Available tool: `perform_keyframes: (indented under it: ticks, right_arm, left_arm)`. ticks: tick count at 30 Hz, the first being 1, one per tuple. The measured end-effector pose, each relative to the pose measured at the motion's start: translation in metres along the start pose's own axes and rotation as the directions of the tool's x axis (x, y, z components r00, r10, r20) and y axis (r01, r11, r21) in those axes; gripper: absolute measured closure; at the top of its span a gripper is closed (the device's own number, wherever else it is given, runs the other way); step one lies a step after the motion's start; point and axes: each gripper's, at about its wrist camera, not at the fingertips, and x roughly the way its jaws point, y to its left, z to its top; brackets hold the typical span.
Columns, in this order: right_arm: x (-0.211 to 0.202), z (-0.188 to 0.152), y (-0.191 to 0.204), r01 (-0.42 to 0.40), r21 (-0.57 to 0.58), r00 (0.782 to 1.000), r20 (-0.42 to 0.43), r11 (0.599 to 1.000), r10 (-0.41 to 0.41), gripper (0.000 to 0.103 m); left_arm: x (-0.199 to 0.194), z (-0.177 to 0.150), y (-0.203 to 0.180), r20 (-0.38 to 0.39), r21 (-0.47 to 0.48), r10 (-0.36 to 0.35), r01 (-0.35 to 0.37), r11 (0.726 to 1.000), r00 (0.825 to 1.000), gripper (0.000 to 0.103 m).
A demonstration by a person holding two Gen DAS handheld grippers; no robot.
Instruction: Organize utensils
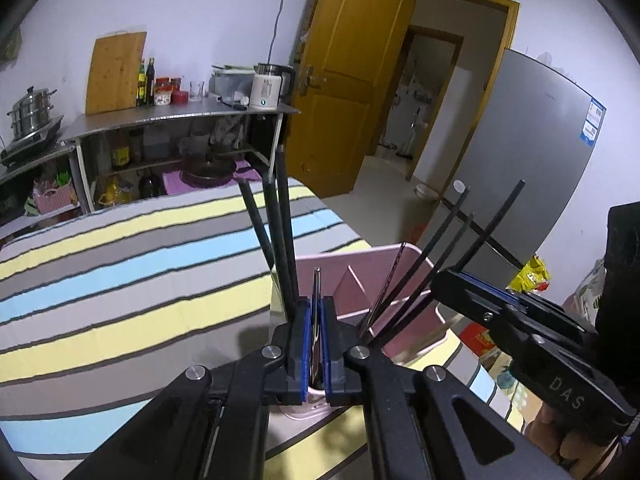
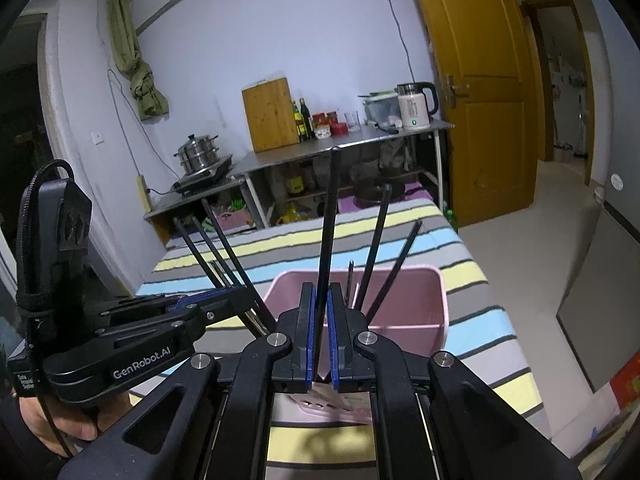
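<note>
Midway: left claw clamped on a metal utensil, right claw clamped on a black chopstick, both over pink bin already holding several; drops remain.

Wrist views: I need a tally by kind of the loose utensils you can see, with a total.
Black chopsticks: 6, one of them in the right gripper
Silver utensil: 1, in the left gripper
Thin dark stick: 1
Total: 8
</note>
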Motion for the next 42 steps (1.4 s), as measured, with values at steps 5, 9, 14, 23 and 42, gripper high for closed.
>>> perform_keyframes:
  ticks: [5,9,14,23,42]
  right_arm:
    - [0.010,-0.009,-0.006,0.006,0.007,0.999,-0.041,1.000,-0.006,0.097]
    - [0.008,-0.010,-0.007,0.005,0.003,0.999,-0.050,1.000,-0.005,0.097]
    - [-0.005,-0.007,-0.002,0.020,-0.012,1.000,-0.024,1.000,-0.020,0.087]
    - [-0.031,-0.010,-0.002,0.040,-0.005,0.999,0.002,0.999,-0.040,0.083]
    - [-0.067,-0.037,0.015,0.060,-0.055,0.998,0.031,0.997,-0.059,0.082]
  left_arm:
    - [0.002,-0.008,-0.001,-0.020,0.004,-0.009,0.009,1.000,1.000,0.098]
    - [-0.006,-0.011,0.001,-0.005,-0.006,-0.021,0.020,1.000,1.000,0.096]
    - [-0.021,-0.013,0.003,0.026,-0.021,-0.021,0.021,1.000,0.999,0.086]
    - [-0.054,-0.022,0.005,0.072,-0.034,-0.011,0.014,0.999,0.997,0.083]
    - [-0.093,-0.075,-0.021,0.147,0.022,0.043,-0.047,0.999,0.988,0.083]
